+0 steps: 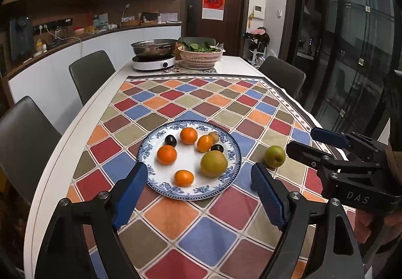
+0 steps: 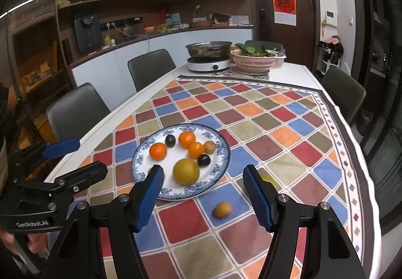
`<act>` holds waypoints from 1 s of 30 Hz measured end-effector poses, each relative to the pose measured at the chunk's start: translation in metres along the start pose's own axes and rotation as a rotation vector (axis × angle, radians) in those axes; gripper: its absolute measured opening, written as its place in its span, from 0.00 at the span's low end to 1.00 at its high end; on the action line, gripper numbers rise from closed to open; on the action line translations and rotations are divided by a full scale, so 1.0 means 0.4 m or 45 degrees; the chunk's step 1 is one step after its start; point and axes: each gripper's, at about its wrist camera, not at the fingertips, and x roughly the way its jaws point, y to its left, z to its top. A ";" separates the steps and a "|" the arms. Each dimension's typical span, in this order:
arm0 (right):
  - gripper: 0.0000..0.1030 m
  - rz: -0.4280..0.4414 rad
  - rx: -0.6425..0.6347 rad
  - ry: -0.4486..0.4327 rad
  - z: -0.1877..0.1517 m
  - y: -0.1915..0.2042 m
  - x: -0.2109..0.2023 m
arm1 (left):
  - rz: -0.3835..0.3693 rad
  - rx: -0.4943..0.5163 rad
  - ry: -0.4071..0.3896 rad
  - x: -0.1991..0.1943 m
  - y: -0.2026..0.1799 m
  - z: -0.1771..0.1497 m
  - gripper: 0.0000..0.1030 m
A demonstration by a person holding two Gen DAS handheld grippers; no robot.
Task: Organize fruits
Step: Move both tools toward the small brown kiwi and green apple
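Note:
A blue-patterned plate [image 1: 148,151] [image 2: 221,153] on the checked cloth holds several oranges [image 1: 166,154] [image 2: 158,151], two dark plums [image 1: 170,140] [image 2: 204,160], a small brown fruit [image 1: 214,136] [image 2: 209,146] and a large yellow-green pear [image 1: 213,163] [image 2: 186,171]. A green apple [image 1: 274,156] lies on the cloth right of the plate, partly hidden in the right wrist view [image 2: 268,179]. A small brown fruit [image 2: 222,209] lies on the cloth nearer me. My left gripper [image 1: 198,193] is open and empty over the plate's near edge. My right gripper [image 2: 201,198] is open and empty above the loose brown fruit.
At the table's far end stand a pan on a white induction cooker [image 1: 153,62] [image 2: 209,63] and a pink colander of greens [image 1: 201,55] [image 2: 253,59]. Grey chairs [image 1: 91,73] [image 2: 343,93] line both sides. The white table edge [image 1: 57,153] runs along the left.

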 end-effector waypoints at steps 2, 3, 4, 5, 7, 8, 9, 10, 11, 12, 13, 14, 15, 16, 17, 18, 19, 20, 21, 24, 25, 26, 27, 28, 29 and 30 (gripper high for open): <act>0.64 -0.004 -0.006 -0.008 -0.007 -0.012 -0.012 | 0.001 -0.005 -0.010 -0.001 -0.021 -0.011 0.83; 0.64 -0.009 -0.012 -0.009 -0.011 -0.020 -0.016 | -0.002 -0.009 -0.012 0.000 -0.027 -0.015 0.84; 0.64 -0.013 -0.018 -0.009 -0.015 -0.026 -0.019 | -0.003 -0.016 -0.015 0.004 -0.038 -0.023 0.84; 0.64 -0.018 -0.025 -0.007 -0.019 -0.034 -0.021 | -0.001 -0.022 -0.015 0.007 -0.044 -0.028 0.84; 0.64 -0.029 -0.039 -0.002 -0.026 -0.049 -0.022 | -0.011 -0.017 -0.013 0.017 -0.064 -0.040 0.84; 0.64 -0.035 -0.050 0.000 -0.030 -0.057 -0.023 | -0.014 -0.008 -0.013 0.022 -0.075 -0.046 0.84; 0.64 -0.047 -0.064 0.000 -0.035 -0.069 -0.023 | -0.017 0.000 -0.012 0.025 -0.082 -0.048 0.84; 0.64 -0.052 -0.072 0.000 -0.037 -0.075 -0.023 | -0.025 0.017 -0.011 0.032 -0.094 -0.053 0.84; 0.64 -0.057 -0.085 0.000 -0.041 -0.084 -0.022 | -0.029 0.030 -0.010 0.038 -0.105 -0.057 0.84; 0.64 -0.062 -0.098 0.002 -0.045 -0.094 -0.020 | -0.032 0.041 -0.009 0.043 -0.114 -0.060 0.84; 0.64 -0.063 -0.107 0.004 -0.048 -0.101 -0.018 | -0.037 0.056 -0.006 0.052 -0.126 -0.064 0.84; 0.64 -0.060 -0.115 0.005 -0.051 -0.106 -0.016 | -0.039 0.069 -0.004 0.060 -0.134 -0.067 0.84; 0.64 -0.055 -0.132 0.009 -0.056 -0.115 -0.010 | -0.041 0.076 -0.002 0.063 -0.140 -0.071 0.84; 0.64 -0.053 -0.142 0.012 -0.057 -0.120 -0.007 | -0.046 0.089 0.004 0.075 -0.150 -0.074 0.84; 0.64 -0.050 -0.155 0.015 -0.061 -0.126 -0.001 | -0.053 0.099 0.010 0.083 -0.157 -0.077 0.84; 0.64 -0.050 -0.168 0.021 -0.065 -0.134 0.008 | -0.059 0.106 0.013 0.088 -0.162 -0.079 0.84; 0.64 -0.049 -0.173 0.028 -0.068 -0.142 0.018 | -0.074 0.121 0.016 0.095 -0.168 -0.082 0.84; 0.64 -0.043 -0.173 0.032 -0.070 -0.146 0.024 | -0.087 0.142 0.020 0.104 -0.177 -0.084 0.84; 0.64 -0.033 -0.173 0.039 -0.074 -0.155 0.033 | -0.093 0.159 0.022 0.112 -0.183 -0.086 0.84; 0.64 -0.008 -0.171 0.058 -0.082 -0.176 0.061 | -0.117 0.214 0.038 0.142 -0.204 -0.088 0.84; 0.64 -0.003 -0.171 0.066 -0.085 -0.181 0.072 | -0.127 0.225 0.051 0.157 -0.210 -0.089 0.84; 0.64 0.001 -0.169 0.075 -0.088 -0.187 0.082 | -0.136 0.230 0.061 0.167 -0.213 -0.089 0.84; 0.64 0.013 -0.167 0.085 -0.090 -0.194 0.095 | -0.146 0.234 0.079 0.183 -0.215 -0.090 0.84; 0.64 0.022 -0.164 0.093 -0.093 -0.200 0.106 | -0.155 0.234 0.093 0.196 -0.217 -0.091 0.83; 0.64 0.029 -0.158 0.104 -0.095 -0.206 0.117 | -0.163 0.232 0.107 0.208 -0.218 -0.092 0.83; 0.64 0.041 -0.150 0.119 -0.100 -0.213 0.134 | -0.171 0.226 0.125 0.221 -0.219 -0.094 0.80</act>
